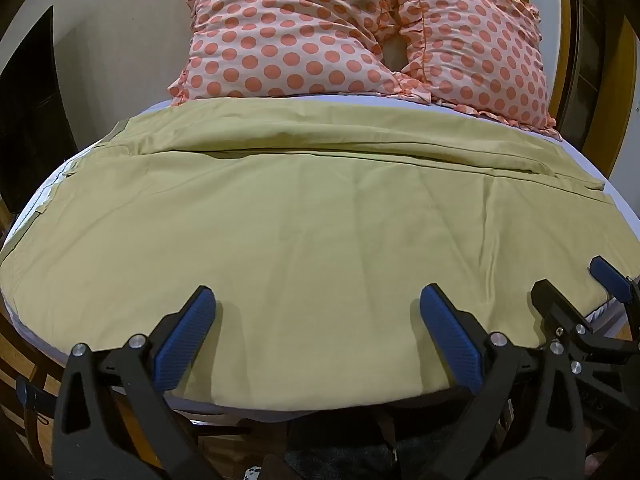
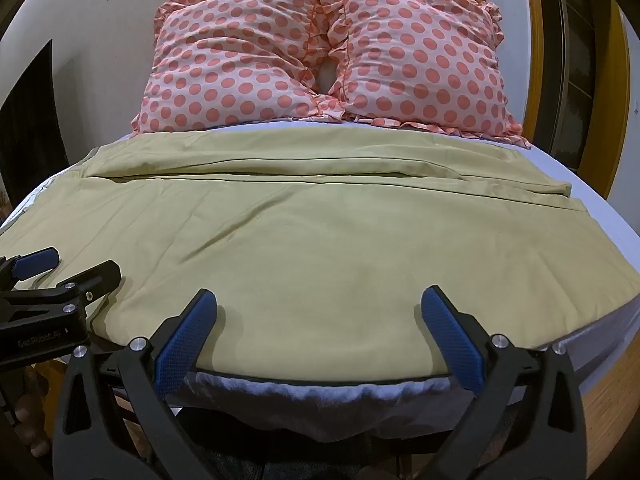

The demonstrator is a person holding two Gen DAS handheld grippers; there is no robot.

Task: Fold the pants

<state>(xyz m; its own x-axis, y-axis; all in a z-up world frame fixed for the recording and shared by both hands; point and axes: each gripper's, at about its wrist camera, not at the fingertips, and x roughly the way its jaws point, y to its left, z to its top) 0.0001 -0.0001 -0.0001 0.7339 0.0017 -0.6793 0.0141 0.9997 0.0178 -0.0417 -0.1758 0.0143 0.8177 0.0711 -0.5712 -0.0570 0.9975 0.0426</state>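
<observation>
Olive-tan pants [image 1: 320, 216] lie spread flat across the bed, legs running left to right, one leg behind the other; they also fill the right wrist view [image 2: 320, 240]. My left gripper [image 1: 318, 300] is open and empty, its blue pads [image 1: 188, 332] over the near edge of the cloth. My right gripper [image 2: 320, 300] is open and empty over the same near edge, further right. Each gripper shows in the other's view: the right one [image 1: 572, 284] at the right edge, the left one [image 2: 72, 268] at the left edge.
Two pink pillows with orange dots [image 1: 360, 36] lean against the wall at the head of the bed. The white sheet [image 2: 616, 216] shows around the pants. A wooden door frame [image 2: 604, 80] stands at the right, a dark opening [image 1: 28, 112] at the left.
</observation>
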